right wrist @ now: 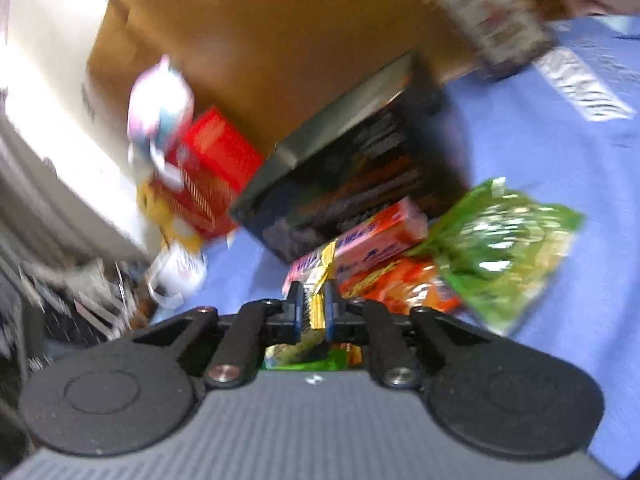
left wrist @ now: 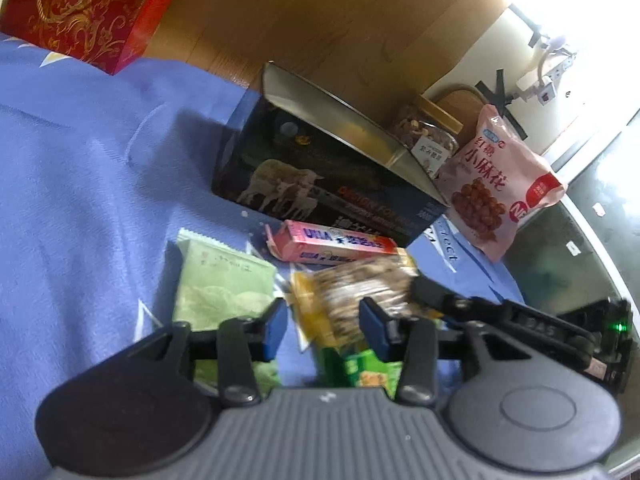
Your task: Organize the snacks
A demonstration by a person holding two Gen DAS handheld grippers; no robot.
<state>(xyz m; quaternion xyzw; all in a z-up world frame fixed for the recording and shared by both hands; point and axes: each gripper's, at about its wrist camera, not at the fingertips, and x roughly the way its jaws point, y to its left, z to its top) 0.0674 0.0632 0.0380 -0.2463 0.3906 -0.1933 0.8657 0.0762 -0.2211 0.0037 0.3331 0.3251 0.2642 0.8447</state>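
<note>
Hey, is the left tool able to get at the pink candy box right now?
Probably yes. The left tool stands open, and the pink candy box lies uncovered just beyond it on the blue cloth, though the yellow-wrapped snack sits between them.

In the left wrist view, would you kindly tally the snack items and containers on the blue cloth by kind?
Boxes: 3 - red box, dark box, pink box
Packets and bags: 4 - pale green packet, yellow seed packet, bright green packet, pink bag
Jars: 1 - nut jar
Total: 8
</note>
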